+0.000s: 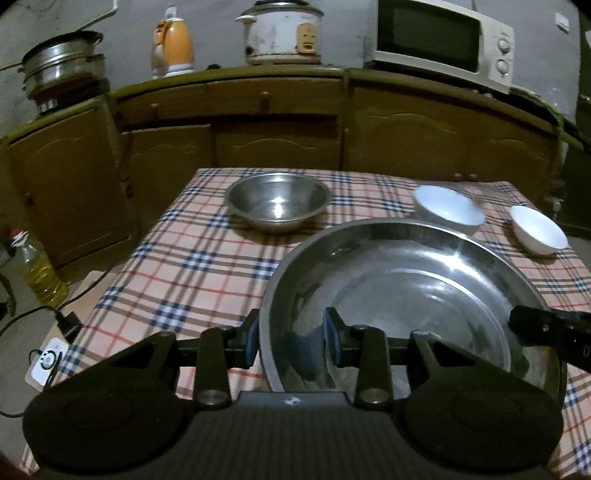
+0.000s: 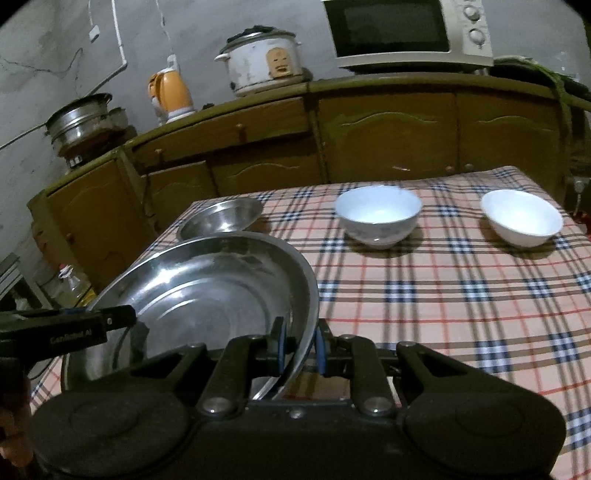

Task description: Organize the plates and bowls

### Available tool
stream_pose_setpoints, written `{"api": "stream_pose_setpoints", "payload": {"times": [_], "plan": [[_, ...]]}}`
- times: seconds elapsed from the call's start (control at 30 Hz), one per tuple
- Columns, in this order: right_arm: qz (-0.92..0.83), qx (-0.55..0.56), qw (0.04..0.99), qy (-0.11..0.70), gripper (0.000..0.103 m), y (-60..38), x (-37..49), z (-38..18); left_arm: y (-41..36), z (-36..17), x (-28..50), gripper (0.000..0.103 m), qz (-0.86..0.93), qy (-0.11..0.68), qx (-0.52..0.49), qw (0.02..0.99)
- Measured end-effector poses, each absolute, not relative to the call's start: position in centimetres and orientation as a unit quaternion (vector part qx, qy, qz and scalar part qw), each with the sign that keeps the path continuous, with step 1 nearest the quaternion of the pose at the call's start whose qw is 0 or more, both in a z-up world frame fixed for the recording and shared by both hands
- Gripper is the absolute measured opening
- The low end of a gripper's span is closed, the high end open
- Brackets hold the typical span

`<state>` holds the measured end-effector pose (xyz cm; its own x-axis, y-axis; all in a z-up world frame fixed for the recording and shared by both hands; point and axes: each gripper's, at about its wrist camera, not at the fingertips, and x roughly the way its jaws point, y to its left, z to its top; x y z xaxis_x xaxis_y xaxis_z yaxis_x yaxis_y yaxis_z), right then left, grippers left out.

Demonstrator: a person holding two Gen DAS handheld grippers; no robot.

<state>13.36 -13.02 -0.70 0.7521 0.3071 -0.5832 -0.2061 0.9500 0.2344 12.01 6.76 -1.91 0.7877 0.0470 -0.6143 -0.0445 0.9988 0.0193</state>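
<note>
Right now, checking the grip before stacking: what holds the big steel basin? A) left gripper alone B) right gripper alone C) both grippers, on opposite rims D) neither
C: the left gripper and the right gripper each clamp the big steel basin rim between their fingers.

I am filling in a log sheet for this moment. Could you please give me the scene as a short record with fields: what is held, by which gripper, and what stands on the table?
held item: large steel basin
left gripper: shut on the basin's rim at one side
right gripper: shut on the rim at the opposite side
basin tilt: tilted in the right wrist view
table: checked cloth
on table: small steel bowl, two white bowls, all upright, apart
behind: counter with microwave, rice cooker
</note>
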Motion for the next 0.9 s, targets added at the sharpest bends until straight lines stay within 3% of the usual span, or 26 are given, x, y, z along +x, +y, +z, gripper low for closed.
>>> {"api": "stream_pose_setpoints", "payload": {"times": [0.9], "plan": [[0.166,0.041,0.919,0.356,0.024,-2.9,19.0,-6.6,15.4,-7.0,17.1,0.036,0.061,0.355,-0.002,0.933]]}}
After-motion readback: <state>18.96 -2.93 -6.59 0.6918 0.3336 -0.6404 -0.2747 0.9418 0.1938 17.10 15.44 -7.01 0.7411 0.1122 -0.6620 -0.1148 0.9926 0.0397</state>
